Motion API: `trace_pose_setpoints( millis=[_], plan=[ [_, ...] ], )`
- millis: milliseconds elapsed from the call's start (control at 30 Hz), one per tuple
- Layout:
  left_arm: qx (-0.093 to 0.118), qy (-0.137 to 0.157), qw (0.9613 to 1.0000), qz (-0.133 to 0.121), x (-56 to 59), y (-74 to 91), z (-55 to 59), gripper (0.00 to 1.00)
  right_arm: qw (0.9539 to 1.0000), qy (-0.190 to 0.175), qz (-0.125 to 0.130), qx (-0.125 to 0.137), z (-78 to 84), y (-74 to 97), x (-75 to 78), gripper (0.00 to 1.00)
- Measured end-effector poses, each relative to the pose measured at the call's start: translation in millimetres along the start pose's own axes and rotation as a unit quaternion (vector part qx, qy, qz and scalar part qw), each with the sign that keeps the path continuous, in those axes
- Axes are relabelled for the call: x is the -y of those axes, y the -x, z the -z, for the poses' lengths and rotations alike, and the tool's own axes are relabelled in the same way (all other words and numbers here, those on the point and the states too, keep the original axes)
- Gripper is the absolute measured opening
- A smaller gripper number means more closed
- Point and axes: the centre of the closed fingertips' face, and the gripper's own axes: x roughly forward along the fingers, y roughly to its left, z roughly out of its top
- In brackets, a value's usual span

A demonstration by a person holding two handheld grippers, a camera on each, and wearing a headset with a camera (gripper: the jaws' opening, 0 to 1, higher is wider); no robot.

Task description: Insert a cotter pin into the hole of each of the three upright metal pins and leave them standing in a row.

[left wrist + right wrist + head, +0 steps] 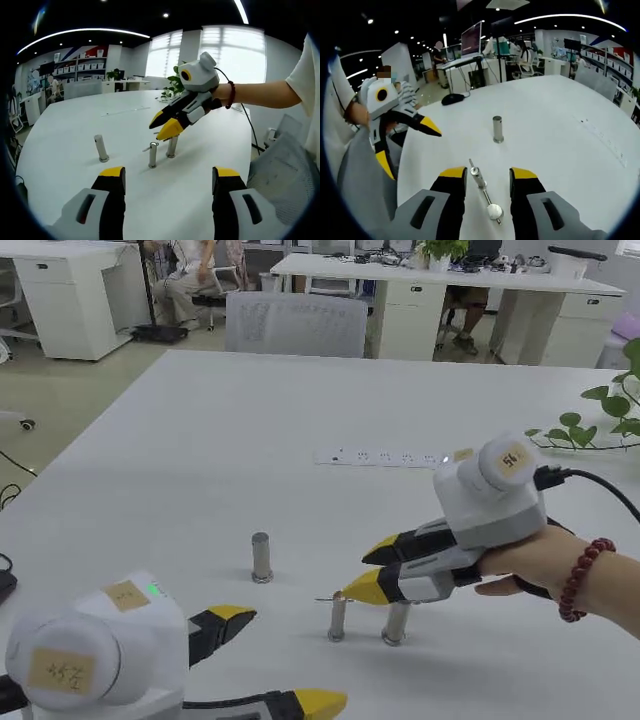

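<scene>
Three upright metal pins stand on the white table (200, 440): a lone one (261, 555) (101, 148) (497, 129), a middle one (338, 618) (152, 155) (478, 177), and one close beside it (396, 624) (172, 146) (494, 211). A thin cotter pin (325, 599) (147, 148) (471, 163) sticks out sideways from the middle pin's top. My right gripper (362, 573) (159, 129) (488, 174) hovers just over the paired pins, jaws apart and holding nothing. My left gripper (290, 658) (170, 172) (412, 150) stands open nearer the table's front edge, well short of the pins.
A white power strip (385, 456) lies farther back on the table, and a leafy plant (610, 420) trails in from the right edge. A grey chair (295, 325) stands at the far side. The right gripper's black cable (600, 485) runs off to the right.
</scene>
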Motion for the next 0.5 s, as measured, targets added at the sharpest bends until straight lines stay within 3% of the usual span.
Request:
trace_pose_setpoints(
  millis=[100, 500],
  plan=[
    [-0.001, 0.001, 1.0000, -0.001, -0.6, 3.0, -0.2, 0.72, 0.9998, 0.020, 0.008, 0.003, -6.1, -5.5, 1.1, 0.36],
    [0.003, 0.005, 1.0000, -0.006, -4.3, 15.8, -0.6, 0.80, 0.9991, 0.034, 0.004, 0.027, -28.4, -32.6, 2.0, 0.37]
  ],
)
